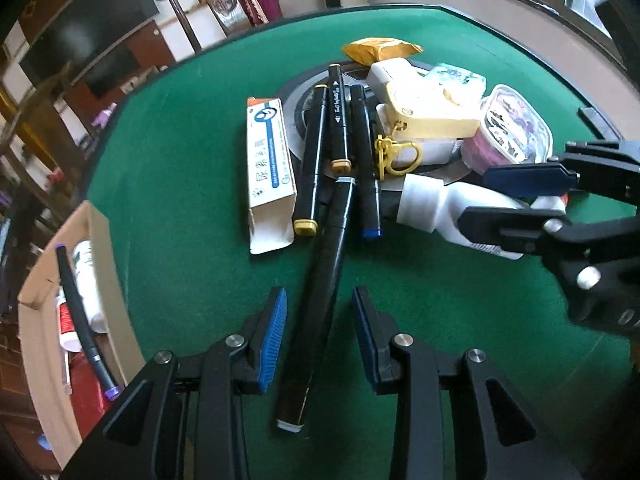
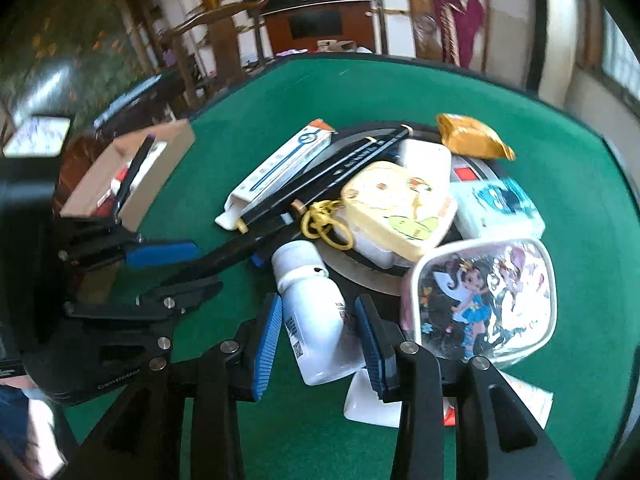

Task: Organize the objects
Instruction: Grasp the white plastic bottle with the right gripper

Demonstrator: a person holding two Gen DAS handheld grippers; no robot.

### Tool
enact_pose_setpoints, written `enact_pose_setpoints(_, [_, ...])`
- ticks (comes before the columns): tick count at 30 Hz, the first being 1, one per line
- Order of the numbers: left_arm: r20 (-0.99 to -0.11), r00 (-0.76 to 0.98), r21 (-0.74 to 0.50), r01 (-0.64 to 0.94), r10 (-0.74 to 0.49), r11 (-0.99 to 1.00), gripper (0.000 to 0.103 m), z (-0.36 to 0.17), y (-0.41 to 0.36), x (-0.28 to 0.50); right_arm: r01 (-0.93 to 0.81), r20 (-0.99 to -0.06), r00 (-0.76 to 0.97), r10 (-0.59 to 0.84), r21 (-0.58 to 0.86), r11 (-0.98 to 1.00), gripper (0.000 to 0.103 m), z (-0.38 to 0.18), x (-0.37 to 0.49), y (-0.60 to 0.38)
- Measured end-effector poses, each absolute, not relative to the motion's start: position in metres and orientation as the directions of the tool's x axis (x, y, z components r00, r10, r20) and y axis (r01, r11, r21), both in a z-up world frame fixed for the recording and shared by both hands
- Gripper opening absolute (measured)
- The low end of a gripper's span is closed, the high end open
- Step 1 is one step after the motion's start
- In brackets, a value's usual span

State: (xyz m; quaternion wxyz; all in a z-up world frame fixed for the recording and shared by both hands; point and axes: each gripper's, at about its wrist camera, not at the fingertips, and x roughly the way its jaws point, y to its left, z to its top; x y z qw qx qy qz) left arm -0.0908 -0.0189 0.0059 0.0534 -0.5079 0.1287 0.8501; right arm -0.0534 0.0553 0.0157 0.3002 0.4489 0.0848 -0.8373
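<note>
A pile of objects lies on a green table. My left gripper is open, its blue pads on either side of a long black marker that lies on the felt; the same marker shows in the right wrist view. My right gripper is open around a white bottle lying on its side; the pads stand a little apart from it. In the left wrist view the right gripper straddles the same bottle. Three more black markers lie side by side.
A cardboard box with a marker and tubes stands at the table's left edge. A toothpaste carton, a yellow case with a key clasp, a clear cartoon pouch, a tissue pack and an orange packet crowd a round black disc.
</note>
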Motion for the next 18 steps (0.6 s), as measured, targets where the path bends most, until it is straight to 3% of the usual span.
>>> enact_pose_setpoints(2, [-0.866,-0.498,0.165,-0.209,-0.041,-0.964,0.024,0.006,-0.019,-0.088,0.587,-0.806,-0.417,-0.419,0.113,-0.802,0.041,0.014,-0.052,0.053])
enact_pose_setpoints(10, [-0.836,-0.549,0.133,-0.156,-0.026,-0.979,0.022,0.004,-0.019,-0.091,0.584,-0.813,-0.431,-0.392,0.080,-0.808,0.037,0.003,-0.051,0.049])
enact_pose_setpoints(18, [-0.789,-0.612,0.019,-0.104,0.049,-0.994,0.014,0.000,-0.029,-0.090,0.523,-0.767,-0.444,-0.463,0.198,-0.829,0.037,0.015,-0.047,0.068])
